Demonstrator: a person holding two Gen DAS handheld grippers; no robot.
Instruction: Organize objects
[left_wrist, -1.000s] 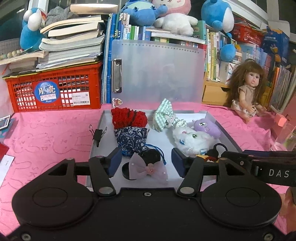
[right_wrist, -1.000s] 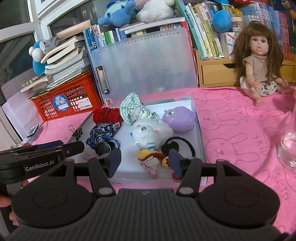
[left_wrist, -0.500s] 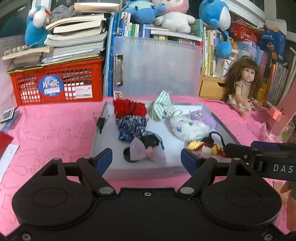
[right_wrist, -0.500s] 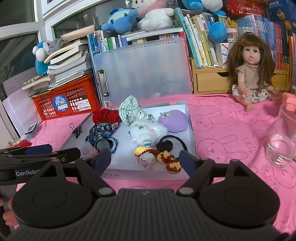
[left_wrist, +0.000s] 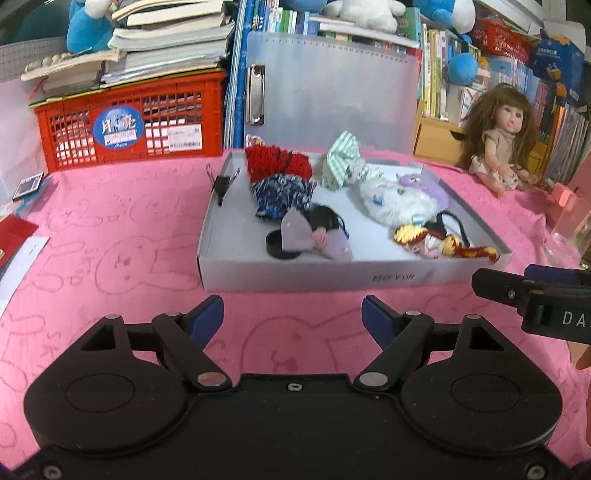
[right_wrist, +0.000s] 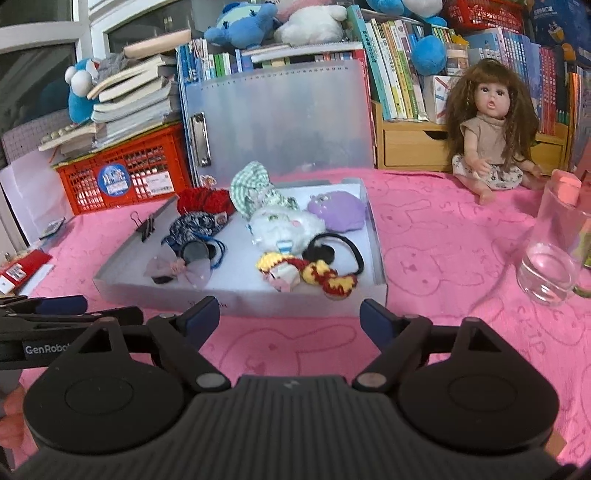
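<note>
A shallow grey box (left_wrist: 332, 275) (right_wrist: 236, 295) on the pink cloth holds several small things: a pale pink bow (left_wrist: 314, 238) (right_wrist: 177, 267), a red scrunchie (left_wrist: 277, 166), a blue patterned scrunchie (left_wrist: 280, 192), a green checked bow (left_wrist: 343, 162), a white plush (left_wrist: 399, 199) (right_wrist: 284, 225), a purple plush (right_wrist: 336, 210) and a yellow-red knitted figure (left_wrist: 439, 245) (right_wrist: 303, 271). My left gripper (left_wrist: 293, 321) is open and empty, in front of the box. My right gripper (right_wrist: 290, 317) is open and empty, also in front of it.
A black binder clip (left_wrist: 221, 182) sits on the box's left wall. A red crate (left_wrist: 129, 122) with books stands back left, a translucent folder (left_wrist: 332, 96) behind the box, a doll (left_wrist: 506, 136) (right_wrist: 487, 136) back right. A glass (right_wrist: 550, 258) stands at right.
Both grippers have drawn back from over the box toward the near side and opened wider. The pink bow and the knitted figure stay in the box.
</note>
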